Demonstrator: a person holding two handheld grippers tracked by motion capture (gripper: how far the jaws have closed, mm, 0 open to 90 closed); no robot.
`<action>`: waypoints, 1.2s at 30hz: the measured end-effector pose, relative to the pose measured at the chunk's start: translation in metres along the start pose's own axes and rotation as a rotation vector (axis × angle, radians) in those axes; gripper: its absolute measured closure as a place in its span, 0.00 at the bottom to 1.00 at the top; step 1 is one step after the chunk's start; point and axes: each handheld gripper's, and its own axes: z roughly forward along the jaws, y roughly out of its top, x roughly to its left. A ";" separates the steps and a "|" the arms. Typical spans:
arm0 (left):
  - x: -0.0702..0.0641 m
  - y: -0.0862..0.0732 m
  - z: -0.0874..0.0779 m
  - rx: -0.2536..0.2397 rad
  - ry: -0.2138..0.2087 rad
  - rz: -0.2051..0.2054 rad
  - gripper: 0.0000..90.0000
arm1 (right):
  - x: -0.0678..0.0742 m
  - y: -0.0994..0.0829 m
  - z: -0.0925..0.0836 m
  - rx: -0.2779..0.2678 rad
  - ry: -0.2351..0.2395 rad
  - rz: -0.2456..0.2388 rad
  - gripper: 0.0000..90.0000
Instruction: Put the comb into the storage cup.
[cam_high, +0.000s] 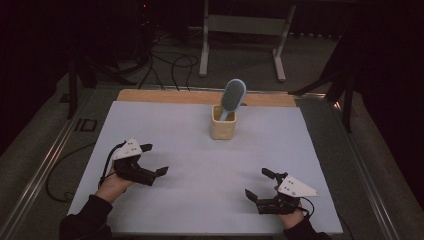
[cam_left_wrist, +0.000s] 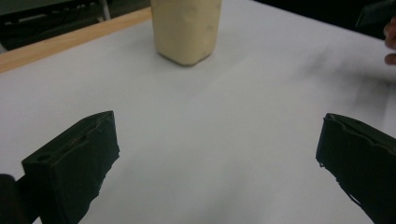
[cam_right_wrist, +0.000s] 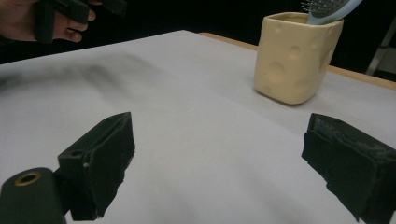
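A cream, cheese-patterned cup (cam_high: 223, 124) stands upright near the back middle of the white table sheet (cam_high: 200, 170). A light blue hairbrush (cam_high: 233, 96) stands in it, bristle head up. The cup (cam_left_wrist: 187, 29) appears ahead of my left gripper, and the cup (cam_right_wrist: 295, 57) with the hairbrush (cam_right_wrist: 330, 10) ahead of my right. My left gripper (cam_high: 154, 160) rests at the front left, open and holding nothing. At the front right my right gripper (cam_high: 259, 184) is open too, with nothing between its jaws. Both are well short of the cup.
A strip of wooden tabletop (cam_high: 165, 96) shows behind the sheet. Beyond the table stand a white metal frame (cam_high: 240, 30) and cables (cam_high: 170, 62) on the floor. Metal rails (cam_high: 45, 160) run along the table's sides. The other hand (cam_right_wrist: 42, 21) shows at the far left.
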 end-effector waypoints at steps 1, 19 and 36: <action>0.000 -0.002 -0.002 0.002 0.005 -0.001 0.00 | 0.000 0.000 0.000 0.002 0.000 0.002 0.10; -0.009 -0.037 -0.028 0.019 0.054 -0.012 0.00 | 0.002 0.000 0.003 0.010 -0.001 -0.010 0.10; -0.010 -0.075 -0.049 0.012 0.106 -0.086 0.00 | 0.002 0.000 0.003 0.012 -0.001 -0.012 0.10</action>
